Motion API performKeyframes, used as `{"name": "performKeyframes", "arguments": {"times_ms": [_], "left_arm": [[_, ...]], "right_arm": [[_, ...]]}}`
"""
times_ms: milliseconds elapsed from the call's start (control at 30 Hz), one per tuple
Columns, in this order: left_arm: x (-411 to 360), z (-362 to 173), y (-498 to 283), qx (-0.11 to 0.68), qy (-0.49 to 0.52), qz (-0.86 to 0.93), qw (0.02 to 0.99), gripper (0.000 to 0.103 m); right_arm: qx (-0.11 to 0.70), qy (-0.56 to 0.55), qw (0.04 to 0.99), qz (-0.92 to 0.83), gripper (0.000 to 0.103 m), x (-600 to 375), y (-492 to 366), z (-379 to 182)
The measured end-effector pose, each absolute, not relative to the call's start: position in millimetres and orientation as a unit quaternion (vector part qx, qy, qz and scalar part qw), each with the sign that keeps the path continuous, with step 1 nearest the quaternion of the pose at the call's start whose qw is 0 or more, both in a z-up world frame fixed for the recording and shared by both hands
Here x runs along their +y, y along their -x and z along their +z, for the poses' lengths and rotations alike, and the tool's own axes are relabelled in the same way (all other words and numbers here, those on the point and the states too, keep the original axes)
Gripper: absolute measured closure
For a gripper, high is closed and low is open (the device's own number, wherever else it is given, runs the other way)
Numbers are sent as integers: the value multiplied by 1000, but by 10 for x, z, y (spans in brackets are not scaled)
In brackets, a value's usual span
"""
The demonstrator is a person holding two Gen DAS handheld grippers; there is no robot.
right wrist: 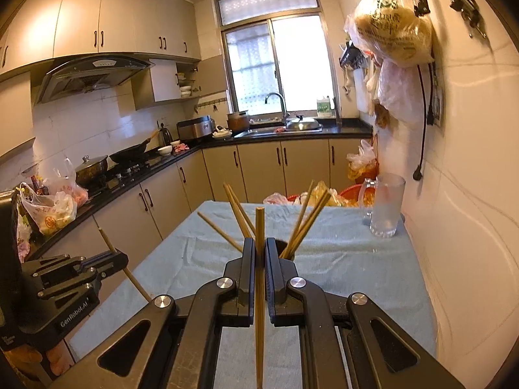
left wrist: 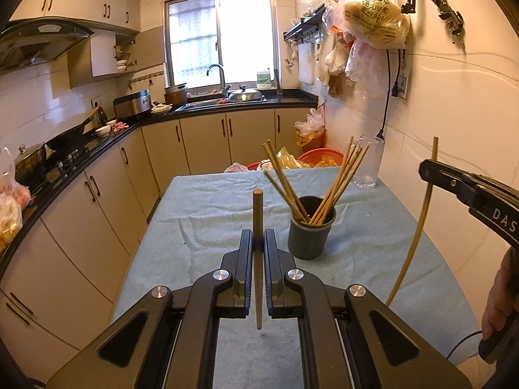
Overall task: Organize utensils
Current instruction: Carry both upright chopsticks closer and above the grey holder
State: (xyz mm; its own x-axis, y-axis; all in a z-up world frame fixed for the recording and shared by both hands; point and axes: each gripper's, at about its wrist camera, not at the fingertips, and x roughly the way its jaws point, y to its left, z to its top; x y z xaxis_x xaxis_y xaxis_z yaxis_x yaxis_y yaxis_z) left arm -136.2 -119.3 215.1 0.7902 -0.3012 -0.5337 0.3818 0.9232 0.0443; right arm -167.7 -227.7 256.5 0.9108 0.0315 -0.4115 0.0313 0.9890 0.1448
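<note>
A dark grey cup (left wrist: 310,230) stands on the blue-cloth table (left wrist: 201,214) with several wooden chopsticks (left wrist: 337,181) fanned out of it. My left gripper (left wrist: 258,238) is shut on one upright chopstick (left wrist: 258,214), just left of the cup and nearer than it. My right gripper (right wrist: 259,246) is shut on another upright chopstick (right wrist: 259,227), directly in front of the cup (right wrist: 285,249), which it mostly hides. In the left wrist view the right gripper (left wrist: 431,170) shows at the right edge with its chopstick (left wrist: 418,227). In the right wrist view the left gripper (right wrist: 121,254) holds its chopstick (right wrist: 107,243) at the lower left.
A clear glass mug (right wrist: 386,207) stands at the table's far right by the tiled wall. Bags and a red basket (left wrist: 321,157) lie beyond the far table edge. A counter with stove and pans (left wrist: 65,149) runs along the left. A hand (left wrist: 499,295) holds the right gripper.
</note>
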Motion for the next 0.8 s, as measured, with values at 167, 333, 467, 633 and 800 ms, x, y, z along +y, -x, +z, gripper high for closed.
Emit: {"name": "performKeyframes", "arguments": {"times_ms": [167, 333, 467, 633, 800], "left_arm": [[-1280, 2214, 1319, 273, -79, -198, 938, 97], [-1354, 2270, 1323, 271, -90, -209, 935, 97], [-1384, 2283, 1304, 273, -93, -213, 934, 97], [-1416, 2282, 1270, 283, -91, -221, 929, 97], [-1421, 2286, 1272, 283, -92, -222, 929, 97]], "right_arm": [[212, -87, 973, 1, 97, -2315, 1608, 2559], [213, -95, 972, -1, 97, -2398, 1572, 2583], [207, -96, 974, -7, 97, -2452, 1586, 2626], [207, -104, 973, -7, 97, -2494, 1573, 2606], [208, -114, 971, -4, 97, -2521, 1555, 2570]]}}
